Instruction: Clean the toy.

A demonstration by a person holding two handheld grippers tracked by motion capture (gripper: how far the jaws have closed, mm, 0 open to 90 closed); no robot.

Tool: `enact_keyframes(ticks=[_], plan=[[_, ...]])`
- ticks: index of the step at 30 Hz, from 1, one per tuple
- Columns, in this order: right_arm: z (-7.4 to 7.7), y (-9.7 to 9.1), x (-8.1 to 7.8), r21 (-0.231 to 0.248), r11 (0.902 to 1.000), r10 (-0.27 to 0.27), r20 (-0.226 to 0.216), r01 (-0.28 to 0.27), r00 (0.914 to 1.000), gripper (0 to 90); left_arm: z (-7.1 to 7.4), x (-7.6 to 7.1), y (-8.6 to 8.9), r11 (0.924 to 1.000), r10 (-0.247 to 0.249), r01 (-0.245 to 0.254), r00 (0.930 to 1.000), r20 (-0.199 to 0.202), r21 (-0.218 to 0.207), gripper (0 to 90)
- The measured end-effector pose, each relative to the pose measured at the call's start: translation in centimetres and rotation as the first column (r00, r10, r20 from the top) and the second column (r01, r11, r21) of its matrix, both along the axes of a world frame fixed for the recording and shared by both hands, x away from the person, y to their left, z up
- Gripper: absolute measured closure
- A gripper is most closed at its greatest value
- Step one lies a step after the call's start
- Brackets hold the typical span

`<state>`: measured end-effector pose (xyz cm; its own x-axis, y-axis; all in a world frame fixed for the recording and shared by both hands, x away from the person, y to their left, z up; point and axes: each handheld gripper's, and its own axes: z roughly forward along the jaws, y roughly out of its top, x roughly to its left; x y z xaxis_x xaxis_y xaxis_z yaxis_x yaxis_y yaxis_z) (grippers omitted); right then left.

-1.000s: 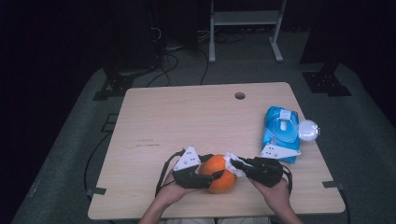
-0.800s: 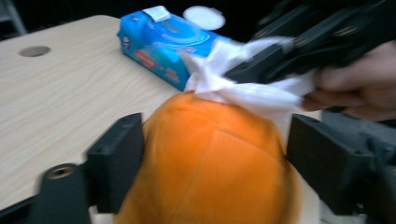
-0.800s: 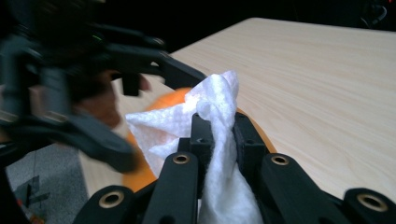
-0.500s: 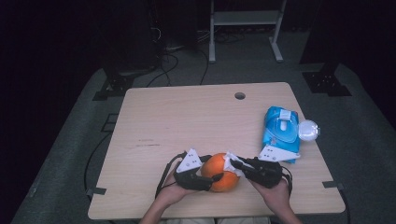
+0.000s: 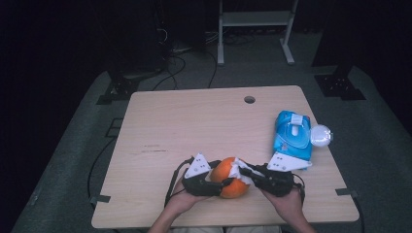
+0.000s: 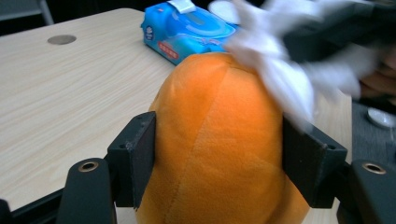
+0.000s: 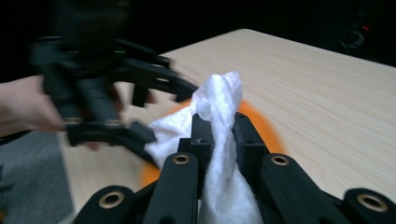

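Orange plush ball (image 5: pixel 230 177) sits at the near edge of the table (image 5: pixel 194 121), centre, between both hands. Left gripper (image 5: pixel 221 183) comes in from the left; its jaws have just been opening a bit, w/ the ball between them. Left gripper view shows both pads against the ball's sides, so still clamped on it. Right gripper (image 5: pixel 243 171) comes from the right, jaws pinched together on a white wipe (image 7: pixel 219 140), wipe resting on the ball's top right.

Around: blue wipes pack (image 5: pixel 292 135) at the right, far side of the right hand, nearly touching that gripper's grey plate. Round white lid (image 5: pixel 320 136) just right of the pack, at the table's right edge. Cable hole (image 5: pixel 249 99) far centre. Left and far parts of the table bare.
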<state>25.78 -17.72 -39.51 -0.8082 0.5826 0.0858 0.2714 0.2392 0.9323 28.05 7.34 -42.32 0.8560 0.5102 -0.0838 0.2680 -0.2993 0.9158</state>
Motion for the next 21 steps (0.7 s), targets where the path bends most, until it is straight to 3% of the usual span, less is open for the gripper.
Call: enact_keyframes(ticks=[3, 5, 8, 12, 16, 21], plan=[[0.2, 0.8, -0.3, -0.049, 0.9987, 0.014, 0.029, -0.012, 0.9995, 80.3, 0.2, -0.4, -0.2, 0.9989, -0.04, 0.04, 0.999, 0.018, 0.024, 30.5], [0.0, 0.2, 0.3, -0.029, 0.9996, -0.004, 0.008, 0.005, 1.0, 80.2, 0.1, -0.5, -0.1, 0.9963, -0.085, 0.085, 0.9964, 0.009, 0.016, 29.5], [-0.3, -0.8, 0.7, -0.017, 0.9994, -0.029, -0.003, 0.029, 0.9996, 80.3, 0.3, -0.3, 0.1, 0.9936, -0.113, 0.113, 0.9936, 0.001, 0.002, 26.1], [-0.2, -0.8, 0.4, -0.027, 0.999, -0.035, 0.008, 0.036, 0.9993, 80.4, 0.1, -0.3, -0.3, 0.9969, -0.073, 0.072, 0.9971, 0.022, 0.031, 30.1], [0.3, 0.9, -0.7, -0.079, 0.9968, 0.006, 0.066, 0.0, 0.9978, 80.3, -0.1, -0.7, -0.8, 0.9949, -0.088, 0.086, 0.9953, 0.039, 0.051, 34.3], [0.0, -0.9, 0.7, -0.045, 0.9973, -0.057, 0.023, 0.058, 0.9981, 80.3, 0.0, -0.6, -0.5, 0.9936, -0.111, 0.111, 0.9934, 0.027, 0.021, 30.9]])
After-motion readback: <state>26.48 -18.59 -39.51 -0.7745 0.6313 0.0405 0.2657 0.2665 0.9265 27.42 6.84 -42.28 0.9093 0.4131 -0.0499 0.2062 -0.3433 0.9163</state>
